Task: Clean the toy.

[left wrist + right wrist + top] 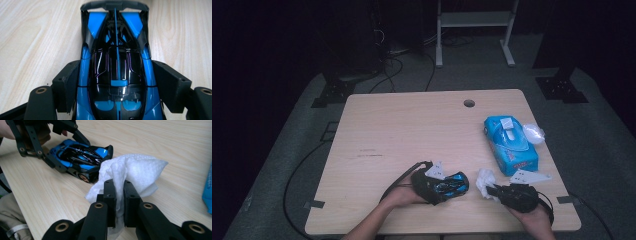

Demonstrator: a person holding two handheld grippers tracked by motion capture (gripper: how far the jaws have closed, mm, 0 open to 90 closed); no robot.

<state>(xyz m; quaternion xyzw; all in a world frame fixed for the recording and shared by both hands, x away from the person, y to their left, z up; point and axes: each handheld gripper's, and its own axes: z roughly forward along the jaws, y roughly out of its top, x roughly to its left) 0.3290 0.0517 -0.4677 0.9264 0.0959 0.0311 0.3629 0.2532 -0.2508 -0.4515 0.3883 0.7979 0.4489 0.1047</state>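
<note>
Work in hand: wiping a toy car [451, 184] with a wipe [485, 182] — one gripper steadies, the other rubs.
Left gripper [117, 83]: jaws straddle the car at mid-body, a pad at each blue flank. The left gripper view shows them at the sides, but whether they press or only bracket I cannot tell.
Right gripper [119, 195]: clenched on the wipe, jaws nearly together, the white sheet bunched between them and fanning out ahead.
Where the car is: on the table [412, 130], near the front edge, a little left of centre, wheels down; the wipe sits just to its right, close to the tail.
Car's axis: long axis runs roughly left–right across the table in the high view, along the left gripper's jaws. The spoiler end faces away from the left hand, toward the wipe.
Doing it well: keep the left pads low on the flanks so the roof stays free; bring the loose fold of wipe — not the jaw tips — onto the bodywork; stroke along the car's length, light enough that it doesn't skid out.
Nearby: a blue wipe pack [510, 142] lies to the right, well clear.
</note>
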